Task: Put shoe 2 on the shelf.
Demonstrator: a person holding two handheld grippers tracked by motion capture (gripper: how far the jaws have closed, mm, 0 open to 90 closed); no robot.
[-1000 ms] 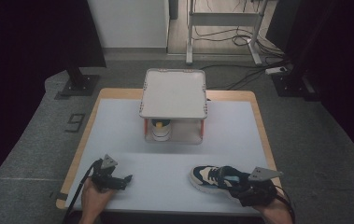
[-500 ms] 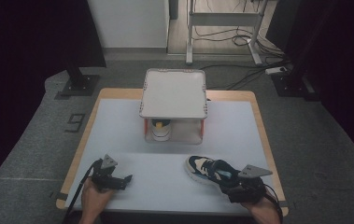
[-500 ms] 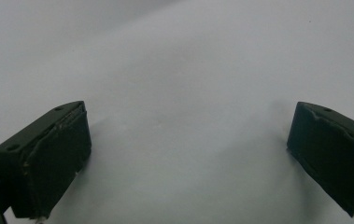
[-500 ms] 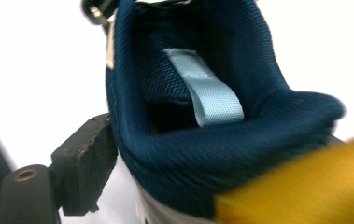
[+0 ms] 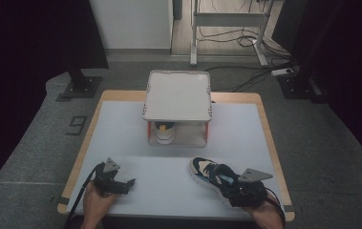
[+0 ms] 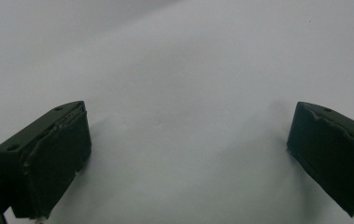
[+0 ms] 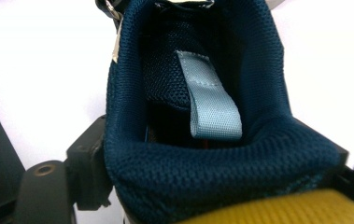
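On the near right of the counter (image 5: 135, 138), the right tool (image 5: 227, 183) has just been closing its jaws around the heel of the sneaker (image 5: 207, 172), whose dark blue collar (image 7: 221, 172) sits between them. The step looks like securing the shoe; next comes a firm lift. At near left, the left tool (image 5: 130, 183) rests with jaws apart, nothing between. Farther off stands a small shelf (image 5: 177, 95), a second shoe (image 5: 163, 132) beneath it.

Two shoes: one (image 5: 206, 172) at five o'clock, one (image 5: 164, 133) under the single rack (image 5: 177, 95) at twelve o'clock.
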